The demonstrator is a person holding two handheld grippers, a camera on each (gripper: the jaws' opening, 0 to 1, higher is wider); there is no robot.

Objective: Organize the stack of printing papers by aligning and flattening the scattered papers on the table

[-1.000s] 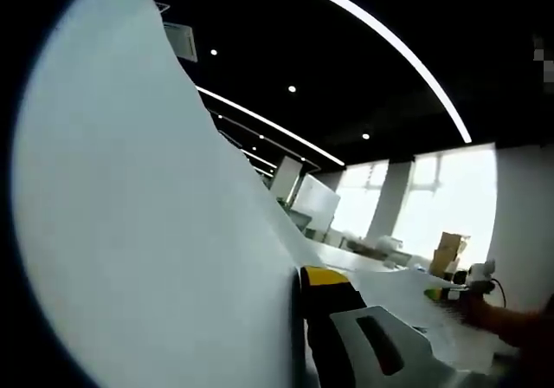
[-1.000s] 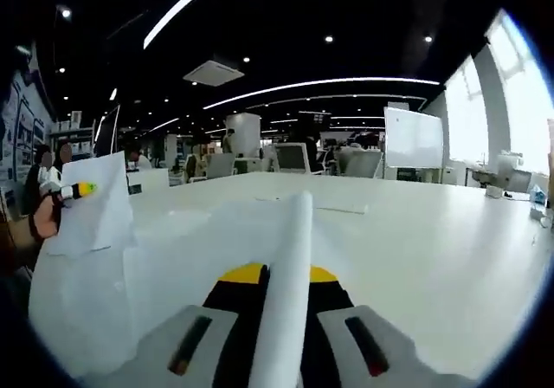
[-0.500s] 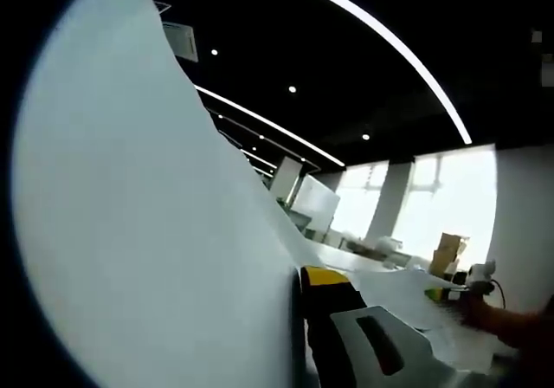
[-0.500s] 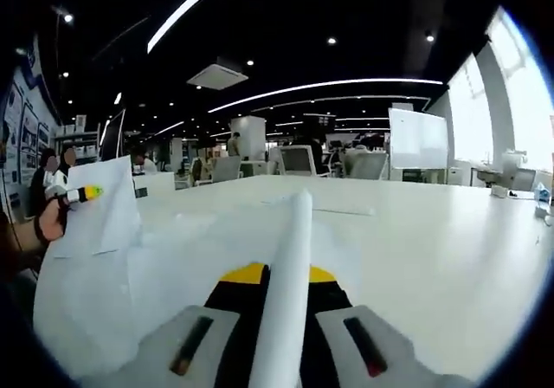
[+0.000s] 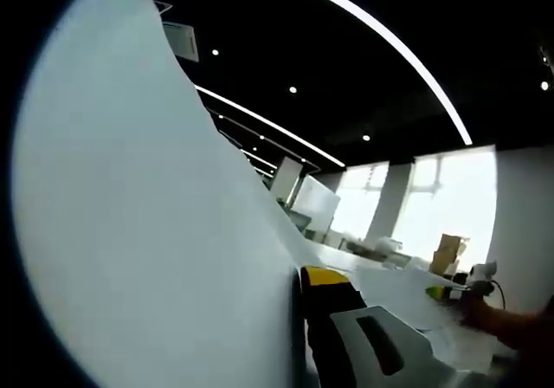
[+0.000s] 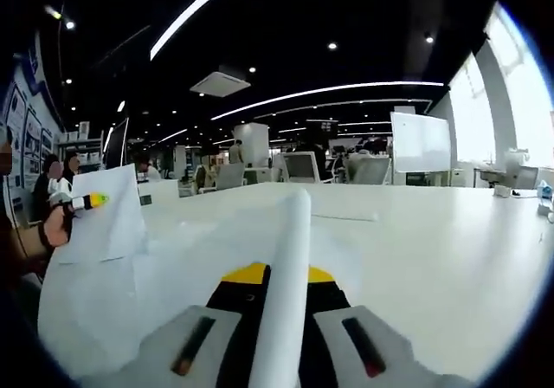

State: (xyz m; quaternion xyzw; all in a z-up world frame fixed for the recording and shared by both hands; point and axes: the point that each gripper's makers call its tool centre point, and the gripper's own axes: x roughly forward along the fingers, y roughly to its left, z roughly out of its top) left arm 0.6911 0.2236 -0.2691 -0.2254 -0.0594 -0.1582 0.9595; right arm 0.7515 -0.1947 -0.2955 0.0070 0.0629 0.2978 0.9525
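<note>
Right gripper view: tool (image 6: 279, 319) pinches smooth, curved paper (image 6: 290, 258).

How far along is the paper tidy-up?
Done: the papers are gathered off the white table into both grippers. In hand: the right gripper is shut on the sheets' edge; the left gripper, seen from the right gripper view, pinches the far corner, and a sheet rises beside it in the left gripper view. Left: squaring the edges and laying the stack flat.
</note>
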